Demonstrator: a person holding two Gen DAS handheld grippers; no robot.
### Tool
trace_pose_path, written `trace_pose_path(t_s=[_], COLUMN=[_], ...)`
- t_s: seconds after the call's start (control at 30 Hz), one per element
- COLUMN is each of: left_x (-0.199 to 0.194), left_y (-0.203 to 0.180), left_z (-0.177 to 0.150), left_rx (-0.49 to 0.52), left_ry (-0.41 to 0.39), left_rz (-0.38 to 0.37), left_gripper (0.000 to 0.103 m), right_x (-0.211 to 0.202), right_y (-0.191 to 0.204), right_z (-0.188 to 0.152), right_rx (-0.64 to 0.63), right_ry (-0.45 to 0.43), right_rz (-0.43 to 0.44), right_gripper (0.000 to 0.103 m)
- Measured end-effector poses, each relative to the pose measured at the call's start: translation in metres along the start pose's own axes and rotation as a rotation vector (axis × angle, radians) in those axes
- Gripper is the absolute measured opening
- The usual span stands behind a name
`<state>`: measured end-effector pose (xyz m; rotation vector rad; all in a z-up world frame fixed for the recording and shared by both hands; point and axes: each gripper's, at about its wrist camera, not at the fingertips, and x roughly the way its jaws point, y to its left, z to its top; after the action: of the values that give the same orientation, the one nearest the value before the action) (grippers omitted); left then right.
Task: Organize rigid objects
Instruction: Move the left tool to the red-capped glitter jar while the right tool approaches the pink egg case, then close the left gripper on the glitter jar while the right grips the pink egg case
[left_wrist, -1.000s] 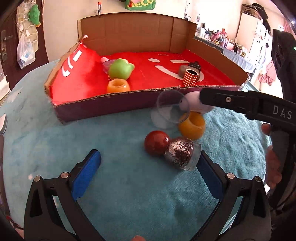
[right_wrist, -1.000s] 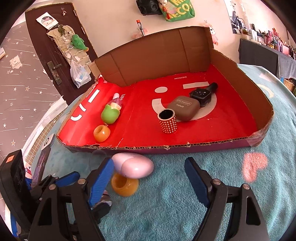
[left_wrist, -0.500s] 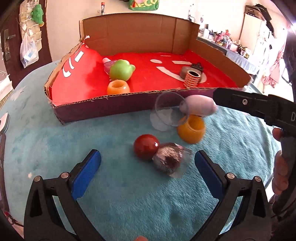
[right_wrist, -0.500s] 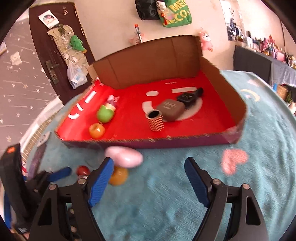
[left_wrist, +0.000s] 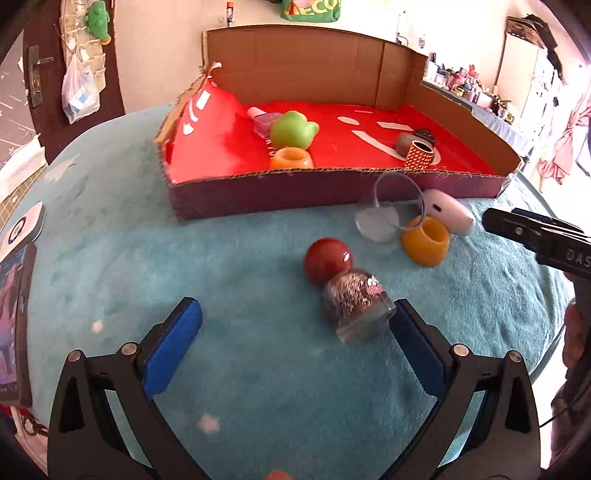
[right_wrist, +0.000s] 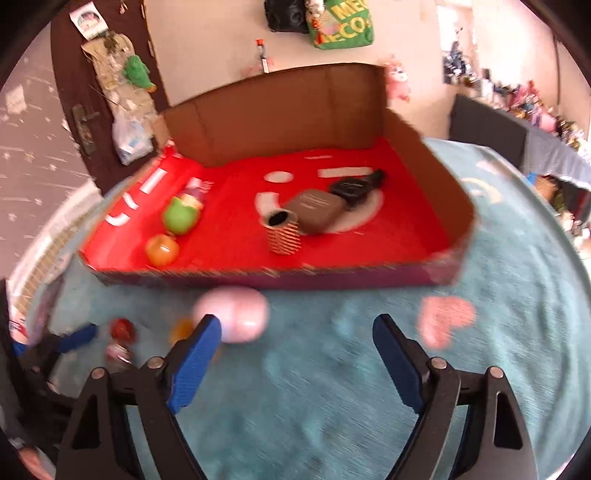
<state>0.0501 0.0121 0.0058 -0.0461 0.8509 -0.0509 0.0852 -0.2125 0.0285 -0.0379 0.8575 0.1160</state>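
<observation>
A: Where do the loose items lie?

B: On the teal plush cloth (left_wrist: 110, 229), in front of the shallow red-lined cardboard tray (left_wrist: 332, 188). The glitter-filled glass bottle with the round red cap (left_wrist: 351, 291) lies on its side, its base touching the left gripper's (left_wrist: 295, 332) right pad; the jaws stand wide, pressing on nothing.

A: And the right gripper (right_wrist: 295, 350)?

B: Its jaws are opening, with nothing between them. The pale pink egg-shaped case (right_wrist: 236, 314) sits at eleven o'clock of its left pad, the amber resin ring (left_wrist: 424, 245) beside it.
</observation>
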Motion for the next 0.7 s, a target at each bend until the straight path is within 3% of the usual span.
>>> trace_pose_path(t_s=[0.27, 0.33, 0.47, 0.57, 0.7], left_x=[0.003, 0.004, 0.006, 0.005, 0.007], left_y=[-0.003, -0.002, -0.002, -0.002, -0.005], left_z=[0.007, 0.009, 0.009, 0.008, 0.01], left_rx=[-0.028, -0.041, -0.038, -0.028, -0.013], left_ry=[-0.005, -0.006, -0.007, -0.014, -0.015], left_rz=[-0.011, -0.013, -0.004, 0.002, 0.013], left_gripper=[0.102, 0.101, 0.096, 0.095, 0.088], right_x=[-0.003, 0.005, 0.019, 0.024, 0.023], right_y=[0.007, 0.015, 0.022, 0.017, 0.012], right_z=[0.001, 0.001, 0.0, 0.0, -0.001], right_rx=[0.006, -0.003, -0.001, 0.025, 0.019], right_ry=[-0.038, -0.029, -0.004, -0.002, -0.008], right_rz=[0.101, 0.12, 0.126, 0.13, 0.068], right_gripper=[0.082, 0.077, 0.067, 0.066, 0.066])
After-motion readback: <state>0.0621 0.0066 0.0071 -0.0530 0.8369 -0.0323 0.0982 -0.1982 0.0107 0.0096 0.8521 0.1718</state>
